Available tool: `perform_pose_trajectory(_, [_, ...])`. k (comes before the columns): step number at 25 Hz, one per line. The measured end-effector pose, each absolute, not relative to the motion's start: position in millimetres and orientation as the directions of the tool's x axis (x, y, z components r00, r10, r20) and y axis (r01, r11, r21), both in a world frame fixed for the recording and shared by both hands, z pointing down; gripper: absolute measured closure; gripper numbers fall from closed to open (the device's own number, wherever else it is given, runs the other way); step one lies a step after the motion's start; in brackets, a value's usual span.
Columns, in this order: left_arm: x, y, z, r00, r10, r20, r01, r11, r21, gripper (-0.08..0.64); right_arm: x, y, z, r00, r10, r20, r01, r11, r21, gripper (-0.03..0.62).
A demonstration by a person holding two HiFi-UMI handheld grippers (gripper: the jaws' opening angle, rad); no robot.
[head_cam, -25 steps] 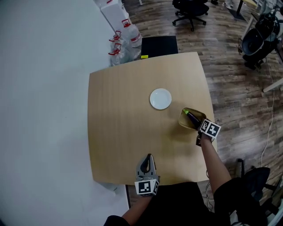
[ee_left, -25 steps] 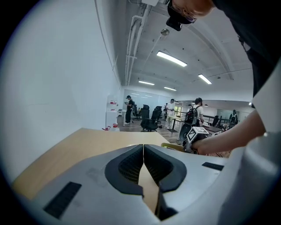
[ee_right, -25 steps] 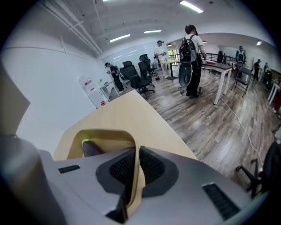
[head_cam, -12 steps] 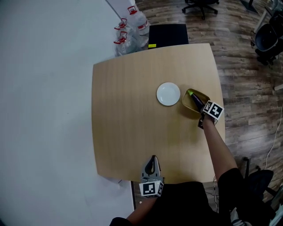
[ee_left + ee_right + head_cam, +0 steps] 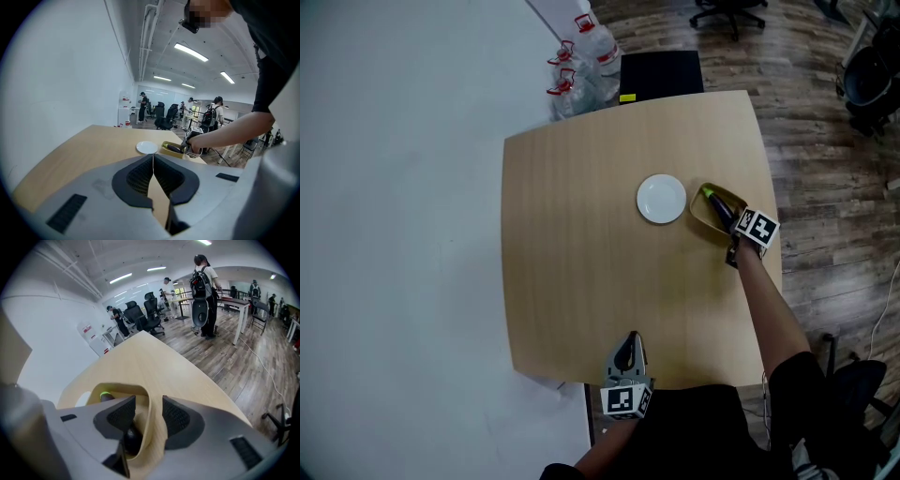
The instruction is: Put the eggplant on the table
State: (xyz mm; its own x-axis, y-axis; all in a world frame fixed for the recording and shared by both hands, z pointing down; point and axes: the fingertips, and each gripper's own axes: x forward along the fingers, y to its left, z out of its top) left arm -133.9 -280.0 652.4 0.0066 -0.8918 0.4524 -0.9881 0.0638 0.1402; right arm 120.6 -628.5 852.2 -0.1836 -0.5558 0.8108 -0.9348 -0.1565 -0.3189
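**A:** Where is the eggplant (image 5: 718, 208) lying at the moment?

**B:** It's lying inside the yellowish bowl (image 5: 147, 399) near the right edge of the worktop (image 5: 581, 253), with its green tip pointing toward the far edge. The right gripper (image 5: 149, 414) is angling down at it. Its jaws are opening and aren't pinching anything.

**A:** Is it lining up well?

**B:** Not quite, I'm thinking. The bowl's wall is standing between the jaws. One jaw is hanging inside over the dark body and the other is outside. Closing like that would be catching the bowl (and probably dragging it along). To my eye the gripper is needing to shift inward until both jaws are straddling the thick part of the eggplant. After that it should be lifting clear of the rim before travelling sideways.

**A:** And the other hand?

**B:** The left gripper (image 5: 153, 161) is hovering at the near edge, well apart from the bowl, with its jaws closed together on nothing. It could be steadying the bowl if the bowl starts sliding.

**A:** Is anything getting in the way?

**B:** A white plate (image 5: 661, 199) is sitting just beside the bowl, toward the middle, so the eggplant shouldn't be landing there. The bare wood between the bowl and the near edge is looking safest. The bowl is sitting close to the right edge, so a nudge is risking a fall. Water bottles (image 5: 581, 66) are standing on the floor beyond the far-left corner, clear of everything.
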Motion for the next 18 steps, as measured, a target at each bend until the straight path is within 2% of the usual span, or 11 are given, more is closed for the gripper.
perform_pose_trajectory(6, [-123,-277,634,0.044,-0.911,0.411,-0.989,0.019,0.147,0.545,132,-618,813,-0.238,-0.591,0.770,-0.927,-0.098,-0.362,0.308])
perform_pose_trajectory(12, [-126,-262,613,0.074,-0.936,0.345,-0.988,-0.022,0.154,0.545,137,-569,747,-0.292,-0.653,0.699,-0.917,-0.016,-0.399,0.307])
perform_pose_trajectory(18, [-136,-228,595,0.111,-0.949,0.295,-0.982,-0.059,0.181,0.545,89,-495,685,-0.394,-0.677,0.621,-0.898,0.142,-0.415,0.307])
